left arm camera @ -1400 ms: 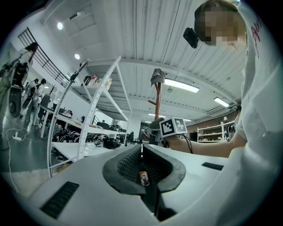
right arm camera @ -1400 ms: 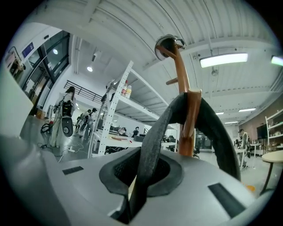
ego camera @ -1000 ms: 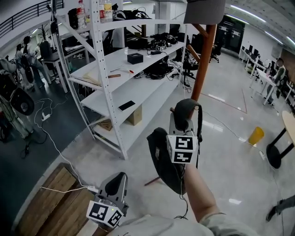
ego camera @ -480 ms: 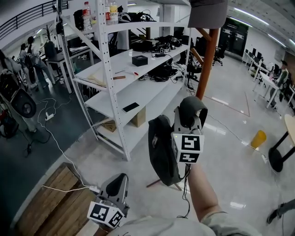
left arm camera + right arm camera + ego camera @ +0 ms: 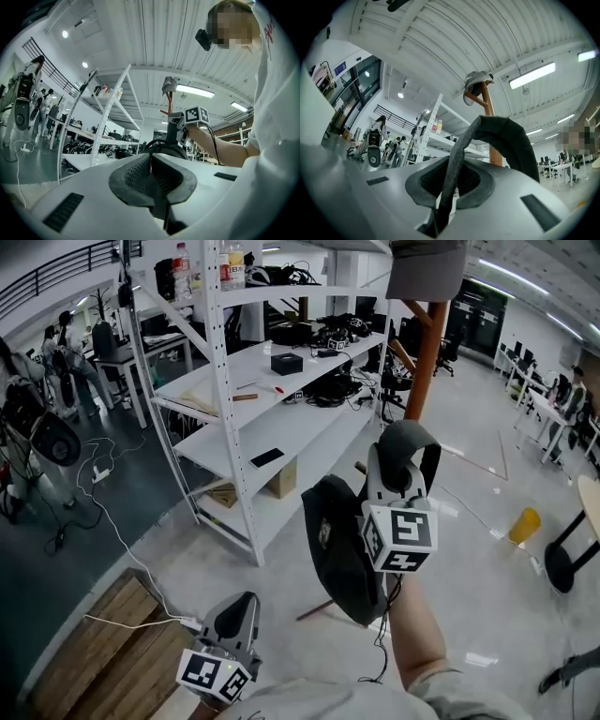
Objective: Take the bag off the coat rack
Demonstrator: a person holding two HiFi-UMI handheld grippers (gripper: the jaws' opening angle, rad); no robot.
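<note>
A black bag [image 5: 336, 547] hangs by its grey strap [image 5: 410, 439], which loops over the tip of my right gripper [image 5: 399, 461]. In the right gripper view that gripper [image 5: 449, 174] is shut on the strap [image 5: 499, 133], which passes between its pads. The bag hangs in the air, apart from the orange-brown coat rack pole [image 5: 423, 354], which carries a grey hat [image 5: 427, 268] on top. My left gripper [image 5: 237, 604] is low at the left, shut with nothing in it [image 5: 150, 160]. The left gripper view shows the right gripper [image 5: 183, 126] raised ahead.
A white shelving unit [image 5: 258, 404] with boxes, cables and bottles stands left of the rack. Wooden pallets [image 5: 103, 652] lie at the lower left, with a white cable [image 5: 112, 540] across the floor. A yellow bin [image 5: 521, 517] and tables stand at the right. People stand at the far left.
My right gripper has moved a little to the right with the bag hanging from it, and the bag has swung along. The left gripper has stayed where it was.
</note>
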